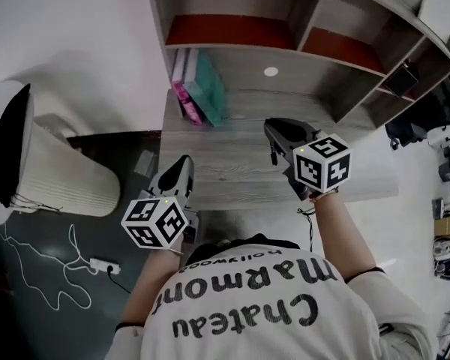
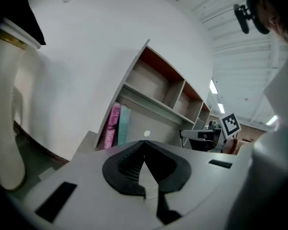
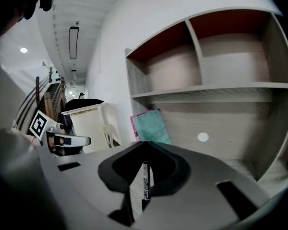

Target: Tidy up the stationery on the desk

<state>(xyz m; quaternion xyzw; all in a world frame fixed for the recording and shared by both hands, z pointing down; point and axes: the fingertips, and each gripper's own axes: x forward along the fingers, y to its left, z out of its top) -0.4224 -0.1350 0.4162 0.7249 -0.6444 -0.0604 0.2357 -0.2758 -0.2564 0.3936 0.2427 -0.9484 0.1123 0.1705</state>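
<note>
Holding the left claw (image 2: 144, 145) shut on nothing, low by the desk (image 1: 232, 178) edge, likely waiting. Leaning pink and green books (image 1: 202, 92) by the shelf (image 1: 240, 51) side to stay up. Pinching a thin dark pen (image 3: 145, 178) in the right claw (image 3: 145, 146), probably for putting away.

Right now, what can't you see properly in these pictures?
Books: titles too small in head view, blurred in left gripper view.
Thin dark strip between the right gripper's jaws: pen or gripper part, too small to tell.
Desk under the right gripper: hidden by it in head view.
</note>
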